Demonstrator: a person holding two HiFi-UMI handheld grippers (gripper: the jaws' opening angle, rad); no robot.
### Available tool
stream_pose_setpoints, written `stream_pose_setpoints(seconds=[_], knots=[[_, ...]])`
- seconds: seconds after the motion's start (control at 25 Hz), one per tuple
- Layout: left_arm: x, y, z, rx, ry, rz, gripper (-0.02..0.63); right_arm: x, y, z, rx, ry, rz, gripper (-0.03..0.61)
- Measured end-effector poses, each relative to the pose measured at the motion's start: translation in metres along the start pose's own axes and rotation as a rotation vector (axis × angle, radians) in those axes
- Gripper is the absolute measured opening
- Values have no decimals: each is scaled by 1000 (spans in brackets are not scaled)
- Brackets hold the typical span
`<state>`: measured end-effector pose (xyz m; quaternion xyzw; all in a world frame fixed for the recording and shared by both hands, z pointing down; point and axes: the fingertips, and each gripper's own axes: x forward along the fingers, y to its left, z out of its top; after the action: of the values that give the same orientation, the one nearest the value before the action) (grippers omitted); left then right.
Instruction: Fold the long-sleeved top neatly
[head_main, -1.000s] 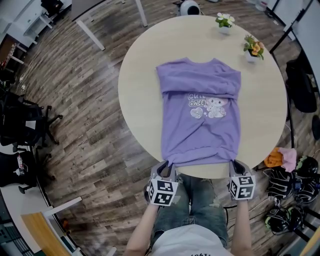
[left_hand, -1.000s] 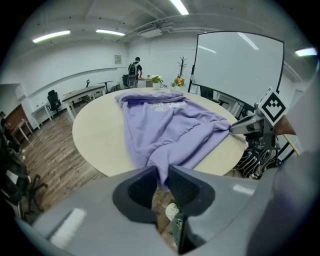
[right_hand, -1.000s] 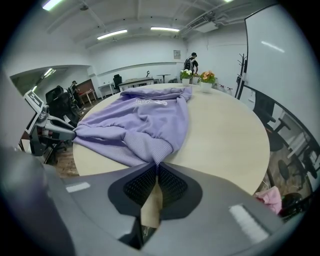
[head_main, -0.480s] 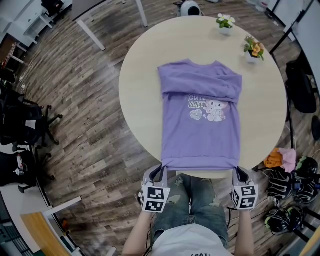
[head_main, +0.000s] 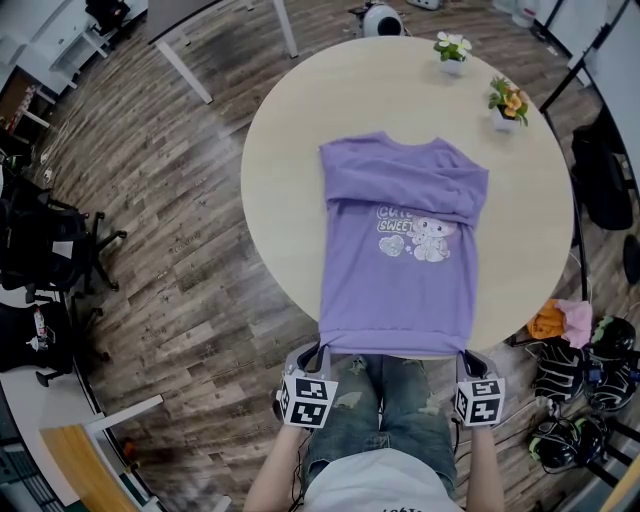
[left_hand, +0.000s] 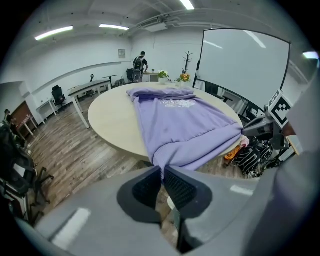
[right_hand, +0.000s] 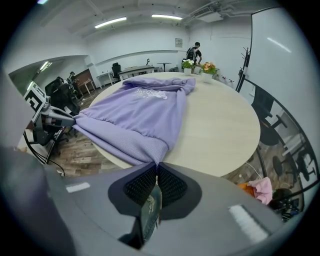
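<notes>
The purple long-sleeved top (head_main: 400, 250) lies flat on the round table (head_main: 285, 170). Its neck points to the far edge. Its sleeves are folded across the chest, above the bunny picture. Its bottom hem hangs just over the near edge of the table. The left gripper (left_hand: 162, 172) is pinched tight on the left corner of the hem. The right gripper (right_hand: 156, 172) is pinched tight on the right corner. Two small flower pots (head_main: 450, 47) stand near the far right edge, well apart from the top.
</notes>
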<state>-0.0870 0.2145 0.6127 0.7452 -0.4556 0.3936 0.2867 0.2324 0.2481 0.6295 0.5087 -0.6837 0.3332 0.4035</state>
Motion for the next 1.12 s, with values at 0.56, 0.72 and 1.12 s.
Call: stream_pose_setpoints(seconds=[0.56,0.72,1.12], knots=[[-16,16,62,41,-66,42,135,-26,-21,68,-13,-107,-45,40],[-19,23,95,49,-102,68,135,-30,-31,100,-27,-159,-45,40],[-16,40,168,77,-120,60,135,-28,-60,182,-82,-238,-31,40]])
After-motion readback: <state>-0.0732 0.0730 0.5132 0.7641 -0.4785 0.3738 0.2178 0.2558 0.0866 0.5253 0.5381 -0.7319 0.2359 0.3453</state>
